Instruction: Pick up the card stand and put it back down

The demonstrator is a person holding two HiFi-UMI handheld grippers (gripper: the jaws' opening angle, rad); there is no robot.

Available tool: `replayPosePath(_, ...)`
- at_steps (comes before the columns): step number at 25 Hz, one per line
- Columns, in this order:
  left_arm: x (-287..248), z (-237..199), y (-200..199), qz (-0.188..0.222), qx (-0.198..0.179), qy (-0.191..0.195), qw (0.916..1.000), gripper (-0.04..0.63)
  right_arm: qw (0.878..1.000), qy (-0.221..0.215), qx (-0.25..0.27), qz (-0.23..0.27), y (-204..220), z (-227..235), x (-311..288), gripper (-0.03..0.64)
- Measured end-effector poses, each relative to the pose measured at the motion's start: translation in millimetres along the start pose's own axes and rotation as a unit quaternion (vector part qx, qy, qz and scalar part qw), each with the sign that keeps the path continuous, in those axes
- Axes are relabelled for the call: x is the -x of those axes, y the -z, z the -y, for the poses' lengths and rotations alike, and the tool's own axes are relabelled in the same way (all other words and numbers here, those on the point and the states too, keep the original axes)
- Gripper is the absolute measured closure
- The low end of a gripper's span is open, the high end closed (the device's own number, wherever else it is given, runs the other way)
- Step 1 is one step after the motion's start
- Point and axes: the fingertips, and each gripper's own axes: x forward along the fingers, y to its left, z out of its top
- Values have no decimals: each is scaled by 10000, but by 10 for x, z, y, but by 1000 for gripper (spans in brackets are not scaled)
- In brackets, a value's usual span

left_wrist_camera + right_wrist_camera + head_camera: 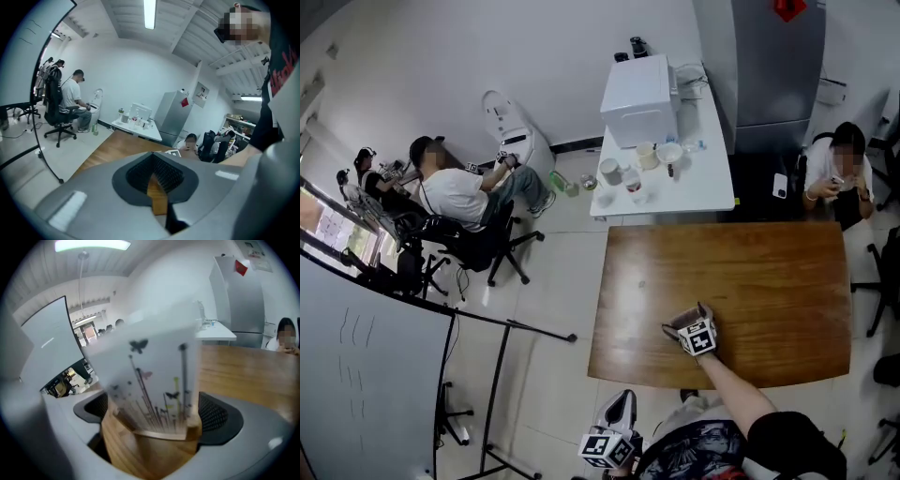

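Note:
The card stand (150, 451) is a light wooden base with a white card (150, 376) printed with butterflies and stems, slotted upright in it. My right gripper (157, 420) is shut on the wooden base, a dark pad (216, 416) against each side. In the head view the right gripper (694, 334) is over the brown wooden table (741, 272) near its front edge, with the stand mostly hidden by it. My left gripper (614, 441) hangs off the table by the person's body. In its own view the left gripper (154, 180) is shut on nothing.
A white table (698, 183) with cups and a white box stands behind the wooden one, beside a grey fridge (773, 66). One person (839, 173) sits at the far right corner, another (455, 192) on an office chair at left. A whiteboard on a stand (366, 375) is front left.

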Motion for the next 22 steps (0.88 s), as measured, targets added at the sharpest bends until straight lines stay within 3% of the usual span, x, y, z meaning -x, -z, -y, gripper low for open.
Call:
replayPosePath(5, -500, 498, -130, -21, -252, 853, 9960, 597, 9962, -118, -548, 670, 123, 342, 1118, 37)
replayPosePath(9, -857, 950, -100, -148, -367, 1529, 9875, 597, 9834, 744, -1175, 1165, 454, 960, 2390, 100)
replayPosePath(13, -1087, 1302, 34, -373, -419, 1937, 9795, 597, 9570, 1950, -1557, 1482, 860, 1463, 3591, 277)
replayPosePath(15, -1182, 1493, 93, -459, -465, 2126, 9750, 597, 9458, 2349, -1573, 1597, 968, 1597, 4005, 324)
replayPosePath(19, -1282, 1862, 203, -569, -616, 2429, 9664, 597, 9276, 2701, -1635, 1997, 1010, 1738, 4448, 362)
replayPosePath(22, -1330, 2054, 257, -591, -636, 2552, 9630, 597, 9211, 2728, -1684, 2207, 960, 1771, 4570, 372)
